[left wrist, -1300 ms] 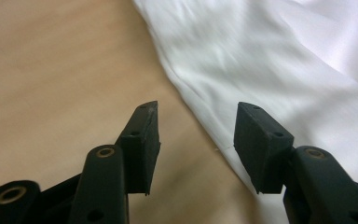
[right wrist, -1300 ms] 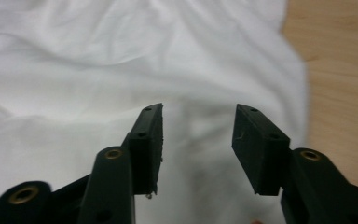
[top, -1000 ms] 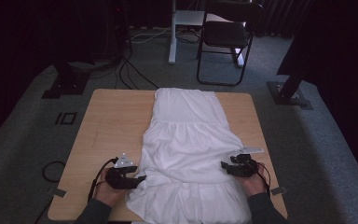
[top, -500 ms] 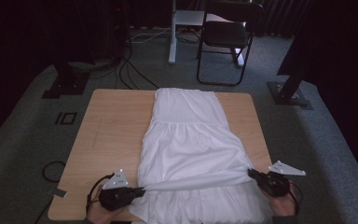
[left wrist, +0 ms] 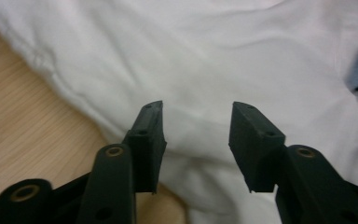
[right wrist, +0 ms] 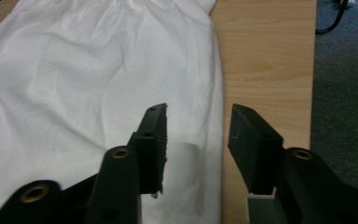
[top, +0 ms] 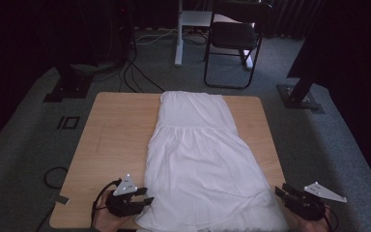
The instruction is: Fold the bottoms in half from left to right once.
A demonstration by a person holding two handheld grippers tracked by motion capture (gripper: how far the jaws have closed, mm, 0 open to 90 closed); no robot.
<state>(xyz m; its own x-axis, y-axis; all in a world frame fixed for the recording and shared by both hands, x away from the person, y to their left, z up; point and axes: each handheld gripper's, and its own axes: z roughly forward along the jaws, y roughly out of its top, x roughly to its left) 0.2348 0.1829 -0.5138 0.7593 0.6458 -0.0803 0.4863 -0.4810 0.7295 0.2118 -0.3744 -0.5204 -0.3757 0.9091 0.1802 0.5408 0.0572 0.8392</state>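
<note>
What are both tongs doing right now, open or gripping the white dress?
Left tongs: open, jaws just reopened, holding nothing, white dress beneath them.
Right tongs: open, jaws just reopened, empty, over the dress edge and table.

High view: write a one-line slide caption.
White dress spread flat on a wooden table, with open left gripper and right gripper at its near corners.

One white dress [top: 200, 159], one table [top: 111, 145], one chair [top: 234, 36]
</note>
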